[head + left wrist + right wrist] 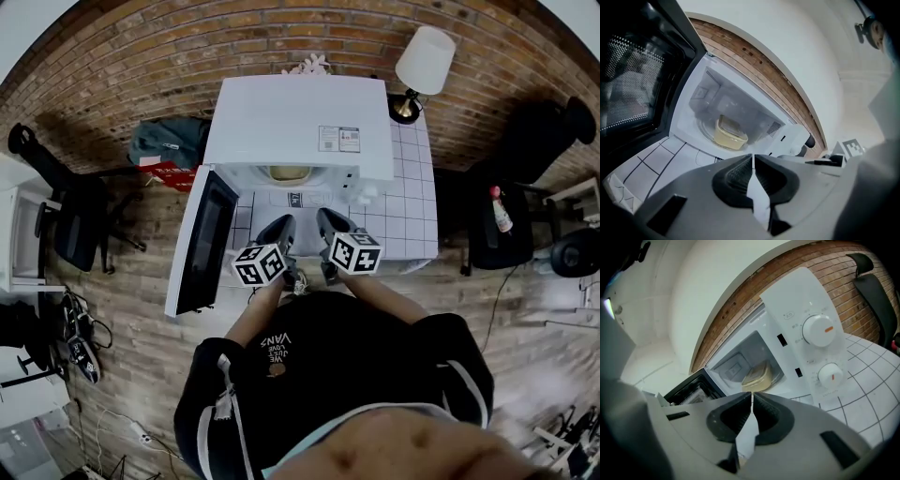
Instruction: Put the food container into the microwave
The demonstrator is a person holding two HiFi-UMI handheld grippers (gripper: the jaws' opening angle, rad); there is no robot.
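The pale yellow food container (730,133) sits inside the white microwave (298,127), on its glass turntable; it also shows as the container (757,374) in the right gripper view and the container (288,172) from above. The microwave door (200,241) stands swung wide to the left. My left gripper (753,157) is shut with nothing between its jaws, in front of the cavity and apart from the container. My right gripper (752,395) is likewise shut and empty, beside the left one. From the head view the left gripper (279,228) and right gripper (328,222) hover over the white tiled table (412,202).
The control panel with two knobs (818,330) is right of the cavity. A table lamp (422,66) stands at the table's back right corner. Black chairs (80,220) flank the table on a wooden floor, and a bottle (501,210) rests on the right one.
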